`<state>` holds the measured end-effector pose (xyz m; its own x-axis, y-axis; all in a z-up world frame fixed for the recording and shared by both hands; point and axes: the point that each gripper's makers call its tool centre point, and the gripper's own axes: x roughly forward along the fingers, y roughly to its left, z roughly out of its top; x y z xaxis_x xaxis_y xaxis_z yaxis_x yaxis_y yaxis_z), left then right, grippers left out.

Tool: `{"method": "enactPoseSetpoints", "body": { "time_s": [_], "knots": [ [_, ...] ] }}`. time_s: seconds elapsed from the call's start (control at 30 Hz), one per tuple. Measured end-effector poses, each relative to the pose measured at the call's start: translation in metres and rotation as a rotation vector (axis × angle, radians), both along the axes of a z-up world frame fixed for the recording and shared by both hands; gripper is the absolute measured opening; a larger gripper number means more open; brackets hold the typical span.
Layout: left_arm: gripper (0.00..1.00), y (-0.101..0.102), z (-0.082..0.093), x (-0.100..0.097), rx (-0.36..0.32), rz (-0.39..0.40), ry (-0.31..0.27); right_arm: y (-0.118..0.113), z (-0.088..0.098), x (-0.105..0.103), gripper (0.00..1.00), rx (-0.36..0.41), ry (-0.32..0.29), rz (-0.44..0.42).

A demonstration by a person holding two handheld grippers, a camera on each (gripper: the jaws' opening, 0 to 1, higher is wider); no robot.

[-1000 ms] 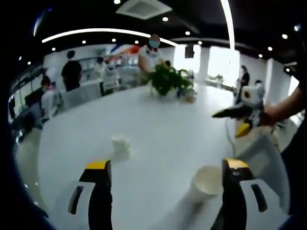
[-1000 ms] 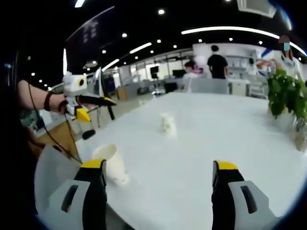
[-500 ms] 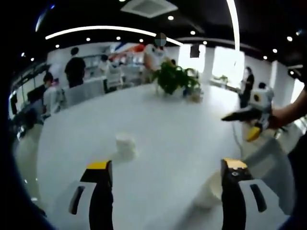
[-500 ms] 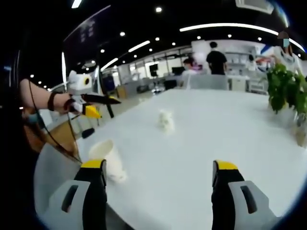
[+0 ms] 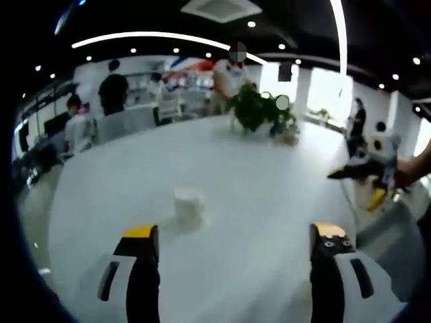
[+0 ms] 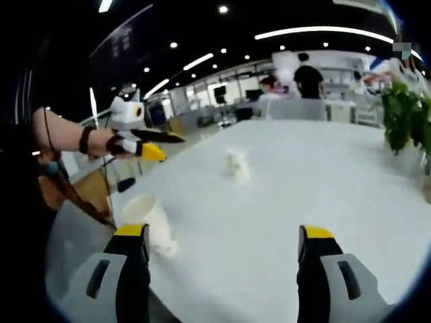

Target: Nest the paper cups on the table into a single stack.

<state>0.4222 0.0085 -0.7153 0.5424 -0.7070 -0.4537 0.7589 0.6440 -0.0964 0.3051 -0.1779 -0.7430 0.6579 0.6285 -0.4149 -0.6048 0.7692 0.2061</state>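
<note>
1. Right now both sets of tongs are empty with their jaws wide apart: the left tongs (image 5: pixel 229 276) hover over the white worktop (image 5: pixel 256 182), and the right tongs (image 6: pixel 222 269) hang above the same surface near its edge.
2. Two paper cups are in play. A small upright paper cup (image 5: pixel 188 204), possibly already a short stack though too blurred to tell, stands out in the open middle of the worktop, ahead of the left tongs and a little toward their left jaw.
3. In the right gripper view the nearer paper cup (image 6: pixel 149 222) stands mouth-up close to the worktop's edge, just beside the right tongs' left jaw; the far cup shows well apart from it.
4. The step in hand looks like the approach, with nothing gripped yet.
5. To do it well, I would centre one cup between the jaws before closing, since the near cup sits off to the side of the right tongs.
6. Grip the wall lightly below the rim; thin paper will likely crumple or ovalise if squeezed hard, and then it will not nest.
7. Mind the potted plant (image 5: pixel 259 111) at the far side; it is well clear of both cups.
</note>
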Motion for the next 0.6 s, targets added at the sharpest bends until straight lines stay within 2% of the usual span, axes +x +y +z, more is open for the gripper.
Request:
{"method": "enactPoseSetpoints", "body": {
  "time_s": [0.6],
  "knots": [
    [0.91, -0.014, -0.032, 0.038, -0.014, 0.016, 0.034, 0.015, -0.017, -0.008, 0.89, 0.033, 0.049, 0.018]
  ]
}}
